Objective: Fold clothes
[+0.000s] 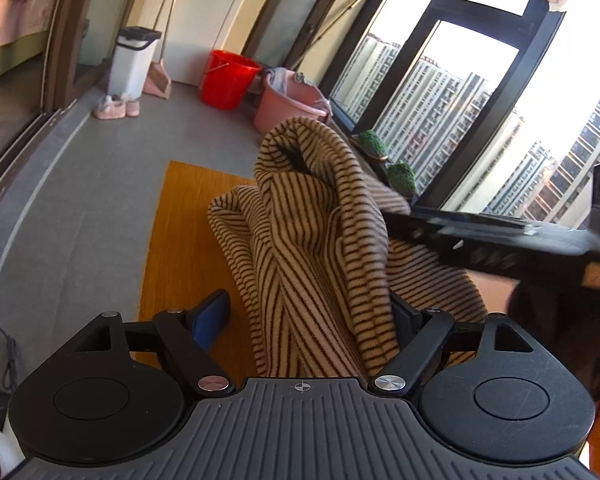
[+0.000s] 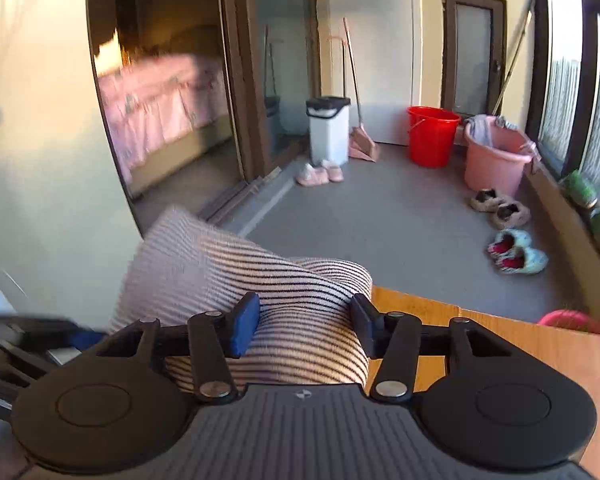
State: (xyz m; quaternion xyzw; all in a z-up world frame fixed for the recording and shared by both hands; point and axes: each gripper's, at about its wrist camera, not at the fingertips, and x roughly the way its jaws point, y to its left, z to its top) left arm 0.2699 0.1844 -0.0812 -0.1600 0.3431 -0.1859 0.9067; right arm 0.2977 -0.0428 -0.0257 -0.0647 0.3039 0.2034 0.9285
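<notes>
Bunching the striped garment [image 1: 320, 240] up off the wooden table [image 1: 180, 240], so this is reading as the gather/lift step before a fold, not the fold itself. Garment is sitting heaped over the table's mid-section, one hump rising toward the window side, rest draping back between both tools. Left gripper [image 1: 312, 316]: jaws standing wide, cloth running through the gap and lying against the rt finger, blue pad on the other finger standing clear of it, so it's not clamping, released afaict. Right gripper [image 2: 304, 322]: jaws partway in, a thick roll of the same cloth filling the gap, both pads pressing into the roll, so I'm calling it grasping the garment. In the left wrist view the right tool is showing as a blurred dark bar crossing over the cloth at the table's window side. Next move imo: left needs to be closing on an edge or seam, then both spreading the cloth flat over the table before creasing. Can't tell which part of the garment each tool is on.
</notes>
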